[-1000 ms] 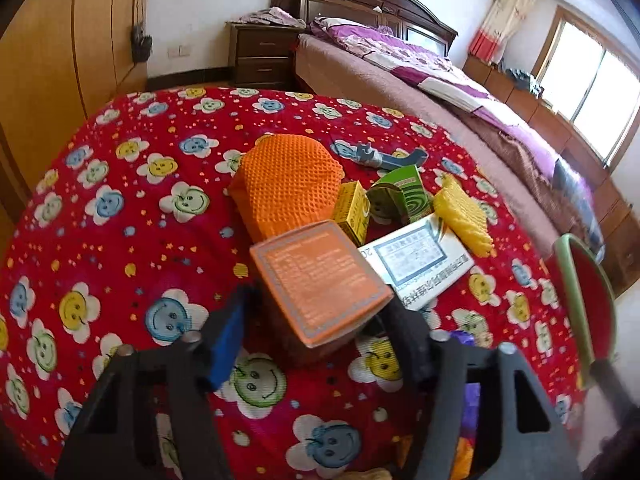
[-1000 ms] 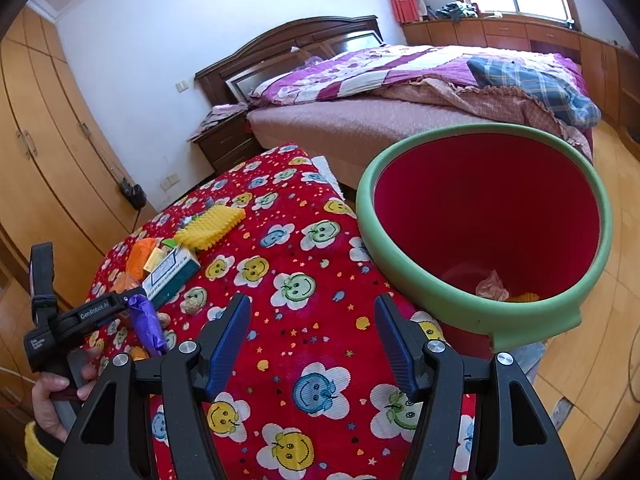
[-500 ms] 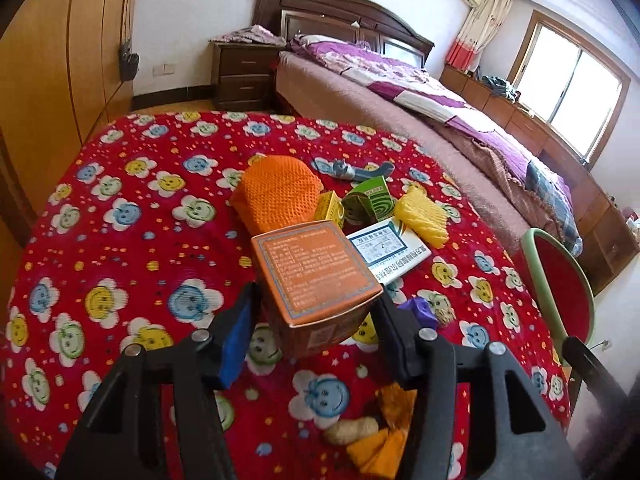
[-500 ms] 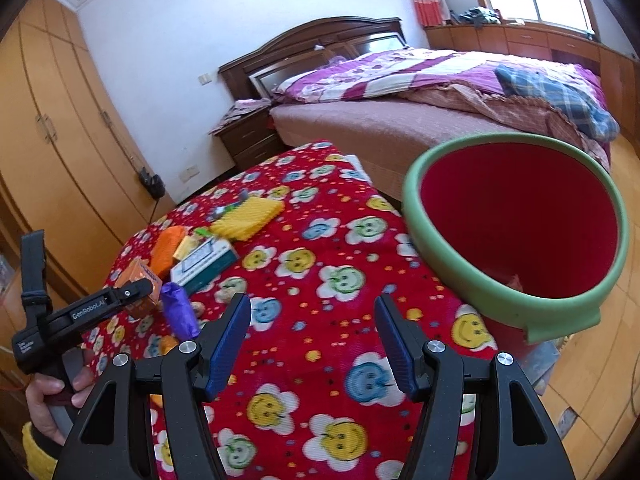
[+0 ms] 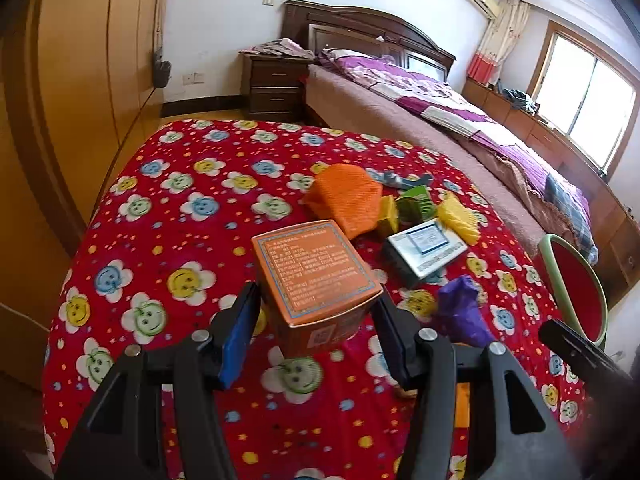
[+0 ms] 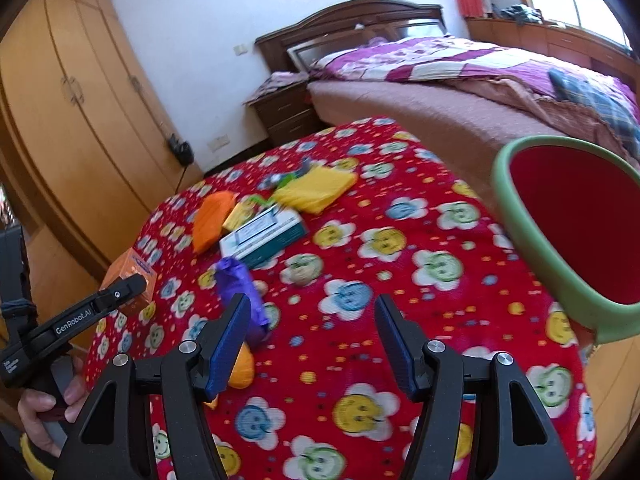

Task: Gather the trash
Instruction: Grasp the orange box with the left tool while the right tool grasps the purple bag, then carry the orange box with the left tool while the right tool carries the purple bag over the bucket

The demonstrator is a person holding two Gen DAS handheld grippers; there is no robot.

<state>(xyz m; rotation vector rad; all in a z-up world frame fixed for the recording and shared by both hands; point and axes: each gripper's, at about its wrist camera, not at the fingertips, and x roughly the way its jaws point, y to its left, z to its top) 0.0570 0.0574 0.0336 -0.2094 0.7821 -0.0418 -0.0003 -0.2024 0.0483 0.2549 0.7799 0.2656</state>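
Orange box (image 5: 316, 276) is clamped between the jaws of the left gripper (image 5: 316, 334) and held clear above the red flowered tablecloth (image 5: 168, 216); judged as one item in transit, not yet binned. The right gripper (image 6: 310, 340) stands spread with nothing between its jaws. The bin (image 6: 516, 216), red inside with a green rim, sits at the table's right edge; its contents cannot be seen. Outstanding on the cloth: purple wrapper (image 6: 240, 284), white and teal box (image 6: 266, 236), orange mesh (image 5: 346, 196), yellow mesh (image 6: 316, 188), small yellow box (image 5: 388, 216). Most of the collection remains.
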